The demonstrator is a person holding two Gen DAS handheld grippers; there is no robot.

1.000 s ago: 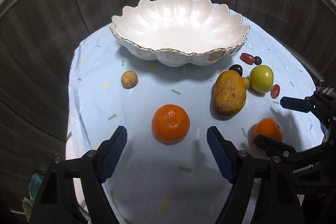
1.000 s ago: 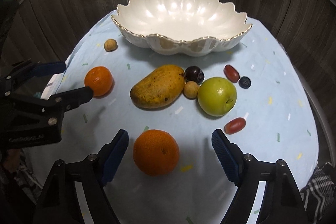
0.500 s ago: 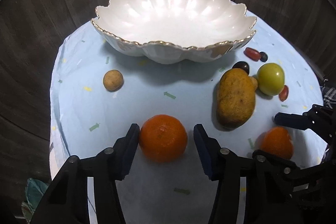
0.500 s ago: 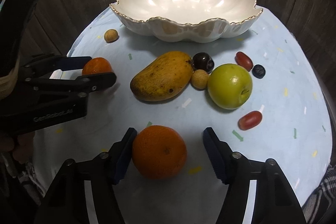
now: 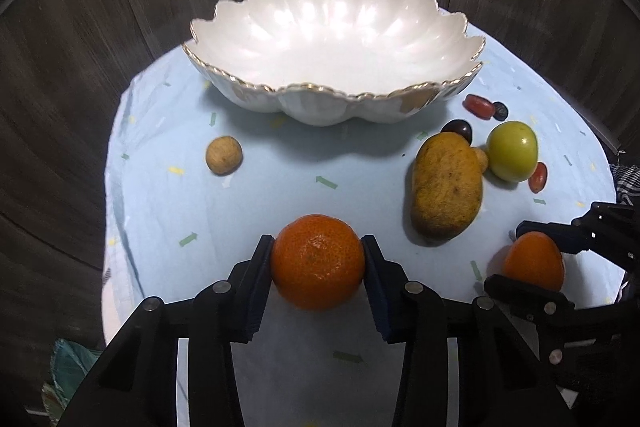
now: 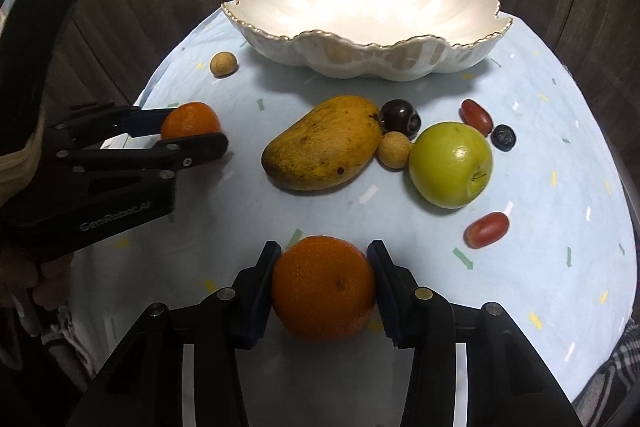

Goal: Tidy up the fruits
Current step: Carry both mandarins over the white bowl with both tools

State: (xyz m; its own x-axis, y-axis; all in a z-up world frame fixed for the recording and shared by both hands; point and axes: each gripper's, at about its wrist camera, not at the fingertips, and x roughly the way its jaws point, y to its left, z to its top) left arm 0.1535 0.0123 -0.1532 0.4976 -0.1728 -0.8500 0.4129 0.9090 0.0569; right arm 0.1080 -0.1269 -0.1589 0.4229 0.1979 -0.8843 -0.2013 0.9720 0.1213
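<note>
Both jaws, wide a second ago, now clamped: left gripper [image 5: 318, 259] and right gripper [image 6: 323, 281] each hold a mandarin short of the empty bowl [image 5: 332, 95]; lift next.

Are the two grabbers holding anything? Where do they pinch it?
Yes. The left gripper pinches one orange by its two sides, and the right gripper pinches another orange the same way. Both oranges look to be resting on the cloth.
</note>
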